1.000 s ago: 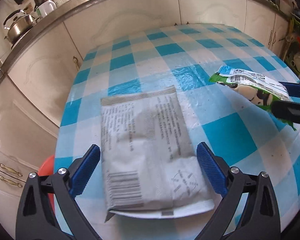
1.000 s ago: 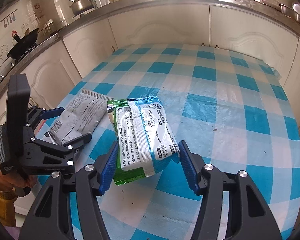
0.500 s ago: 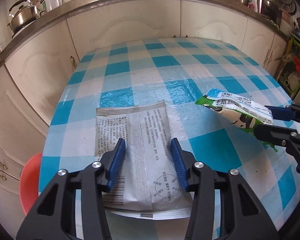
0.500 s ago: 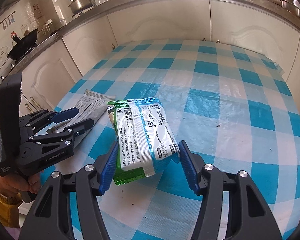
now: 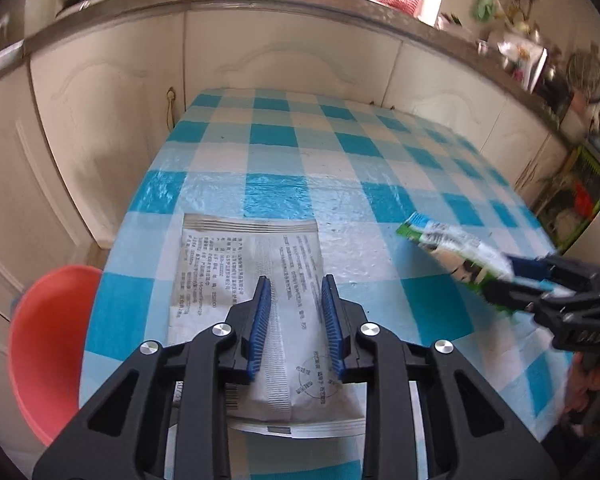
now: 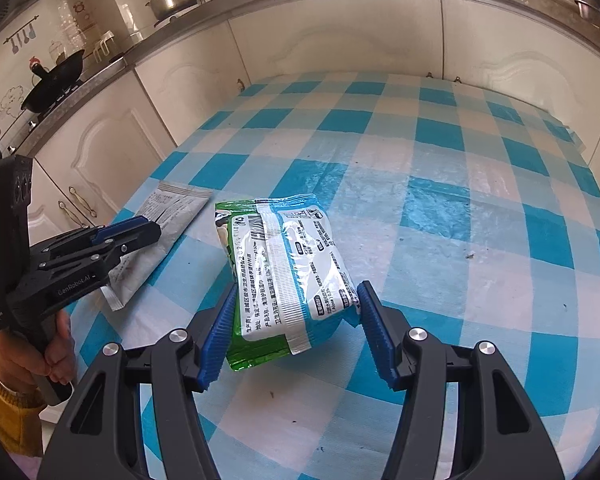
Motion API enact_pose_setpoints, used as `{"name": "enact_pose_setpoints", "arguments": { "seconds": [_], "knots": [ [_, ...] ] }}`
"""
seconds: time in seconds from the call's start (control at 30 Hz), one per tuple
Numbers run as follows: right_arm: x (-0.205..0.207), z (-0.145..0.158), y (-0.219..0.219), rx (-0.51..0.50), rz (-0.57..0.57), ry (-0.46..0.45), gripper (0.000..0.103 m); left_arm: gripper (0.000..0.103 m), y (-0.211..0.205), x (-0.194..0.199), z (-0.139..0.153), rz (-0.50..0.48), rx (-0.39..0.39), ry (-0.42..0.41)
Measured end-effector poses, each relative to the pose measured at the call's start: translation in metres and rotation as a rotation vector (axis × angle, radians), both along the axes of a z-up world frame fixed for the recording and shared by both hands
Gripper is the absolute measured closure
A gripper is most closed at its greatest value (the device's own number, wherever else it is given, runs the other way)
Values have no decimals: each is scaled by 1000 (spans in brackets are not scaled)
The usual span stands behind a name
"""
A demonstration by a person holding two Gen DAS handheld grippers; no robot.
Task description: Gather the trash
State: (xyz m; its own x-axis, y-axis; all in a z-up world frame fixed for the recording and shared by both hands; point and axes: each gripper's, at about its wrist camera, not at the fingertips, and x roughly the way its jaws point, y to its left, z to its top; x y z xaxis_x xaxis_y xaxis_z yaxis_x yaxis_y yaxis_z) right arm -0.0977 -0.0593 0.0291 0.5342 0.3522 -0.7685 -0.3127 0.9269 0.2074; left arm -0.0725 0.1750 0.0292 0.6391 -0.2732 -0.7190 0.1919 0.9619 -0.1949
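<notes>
While the left claw [image 5: 296, 320] has just been closing on the thin, floppy grey packet [image 5: 256, 296], pinching its middle seam, the right claw [image 6: 296, 336] grips the puffy, crinkly green bag [image 6: 288, 272]

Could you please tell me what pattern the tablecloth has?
Blue-and-white checked plastic tablecloth, clearest in the right wrist view.
</notes>
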Motion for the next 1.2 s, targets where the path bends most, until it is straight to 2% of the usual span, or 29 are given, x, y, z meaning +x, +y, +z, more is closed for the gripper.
{"name": "enact_pose_setpoints", "arguments": {
  "seconds": [0.03, 0.1, 0.13, 0.17, 0.2, 0.27, 0.4, 0.5, 0.57, 0.67, 0.73, 0.77, 0.83, 1.2],
  "knots": [
    [-1, 0, 5, -5, 12, -1, 43, 75, 6, -1, 0, 0, -29, 7],
    [-2, -1, 13, -15, 33, -3, 43, 60, 13, -5, 2, -5, -28, 5],
    [-2, -1, 15, -20, 40, -4, 43, 39, 17, -10, 4, 6, -6, -8],
    [-2, -1, 18, -25, 44, -5, 43, 21, 19, -14, 6, 4, 13, -23],
    [-2, -1, 20, -27, 46, -5, 43, 16, 20, -17, 8, -9, 30, -32],
    [0, -2, 21, -23, 49, -2, 43, 5, 16, -24, 10, -30, 121, -46],
    [5, -5, 25, -15, 50, 10, 43, 4, 3, -18, -6, -72, 267, 20],
    [4, -7, 29, -20, 60, 12, 43, 4, -3, -12, -13, -82, 247, 49],
    [4, -7, 30, -23, 63, 14, 43, 3, -9, -5, -16, -85, 263, 68],
    [5, -9, 31, -19, 65, 20, 43, 6, -7, 2, -19, -56, 231, 86],
    [7, -9, 32, -15, 66, 20, 43, 12, -9, 3, -18, -55, 228, 73],
    [7, -9, 32, -12, 66, 20, 43, 22, -10, 2, -18, -52, 223, 62],
    [8, -9, 33, -6, 68, 21, 43, 26, -10, 2, -16, -29, 209, 49],
    [14, 1, 61, -7, 126, -6, 43, 30, 18, -6, -9, 64, 141, 42]
  ]
}}
